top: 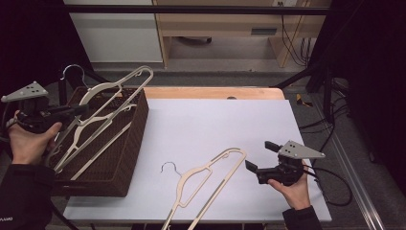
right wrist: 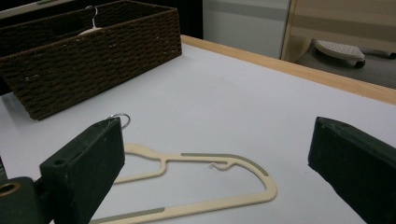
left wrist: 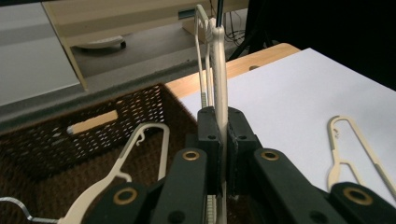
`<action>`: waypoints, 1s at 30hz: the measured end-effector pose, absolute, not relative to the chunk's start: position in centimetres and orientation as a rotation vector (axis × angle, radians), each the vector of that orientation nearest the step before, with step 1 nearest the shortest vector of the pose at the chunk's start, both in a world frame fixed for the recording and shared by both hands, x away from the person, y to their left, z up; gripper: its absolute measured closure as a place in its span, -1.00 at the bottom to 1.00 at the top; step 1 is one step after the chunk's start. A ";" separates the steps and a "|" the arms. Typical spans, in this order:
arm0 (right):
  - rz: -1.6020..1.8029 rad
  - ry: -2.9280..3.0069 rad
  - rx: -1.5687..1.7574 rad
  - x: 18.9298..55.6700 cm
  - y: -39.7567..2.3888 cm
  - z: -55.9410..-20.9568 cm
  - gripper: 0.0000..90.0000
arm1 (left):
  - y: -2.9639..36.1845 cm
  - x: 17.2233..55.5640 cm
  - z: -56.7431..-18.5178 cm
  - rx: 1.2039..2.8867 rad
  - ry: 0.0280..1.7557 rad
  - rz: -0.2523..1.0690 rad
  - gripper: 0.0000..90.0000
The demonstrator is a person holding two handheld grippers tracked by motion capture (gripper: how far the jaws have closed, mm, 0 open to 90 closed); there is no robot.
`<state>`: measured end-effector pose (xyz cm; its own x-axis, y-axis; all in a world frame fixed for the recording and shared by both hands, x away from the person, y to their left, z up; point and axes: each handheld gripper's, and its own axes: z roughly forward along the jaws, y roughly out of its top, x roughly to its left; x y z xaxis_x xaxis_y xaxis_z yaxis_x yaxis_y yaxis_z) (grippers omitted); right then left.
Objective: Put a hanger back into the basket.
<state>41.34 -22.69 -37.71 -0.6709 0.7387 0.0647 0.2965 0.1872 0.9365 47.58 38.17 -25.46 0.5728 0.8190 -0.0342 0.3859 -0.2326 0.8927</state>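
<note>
The table (top: 215, 124), covered with a white sheet, is taking up the middle of the high view, its wooden edge showing along the far side. At its left end a dark woven basket (top: 129, 143) is sitting, with one cream hanger (top: 103, 143) lying inside it — its metal hook resting near the bottom corner in the left gripper view.

Above the basket a second cream hanger, the lifted hanger (top: 115, 88), is tilting up and away, its wide end rising over the basket's far rim. The left gripper (top: 72, 111) is clamping this one: in the left gripper view its two black jaws are pressing tight on the hanger's thin edge, which is standing upright between them. The person's left hand (top: 28, 139) is wrapping around the gripper body at the frame's left edge.

On the white sheet, well apart from the basket, a third hanger, the table hanger (top: 210, 177), is lying flat with its hook pointing toward the basket. The right gripper (top: 258, 155) is hovering just beside its wide end — jaws standing wide apart, nothing between them, held in the right hand (top: 294, 189).
</note>
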 end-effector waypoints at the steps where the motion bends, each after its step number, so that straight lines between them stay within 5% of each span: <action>1: 1.486 2.065 0.975 41.3 -22.7 -37.7 -0.91 | 38.6 47.7 -25.7 1.831 0.992 0.558 0.92; 16: 1.472 2.076 0.978 41.5 -22.5 -38.0 -0.91 | 42.9 48.5 -28.5 1.850 1.089 0.565 0.92; 30: 1.467 2.092 0.975 41.6 -22.3 -38.1 -0.92 | 42.5 50.2 -29.5 1.914 1.107 0.540 0.92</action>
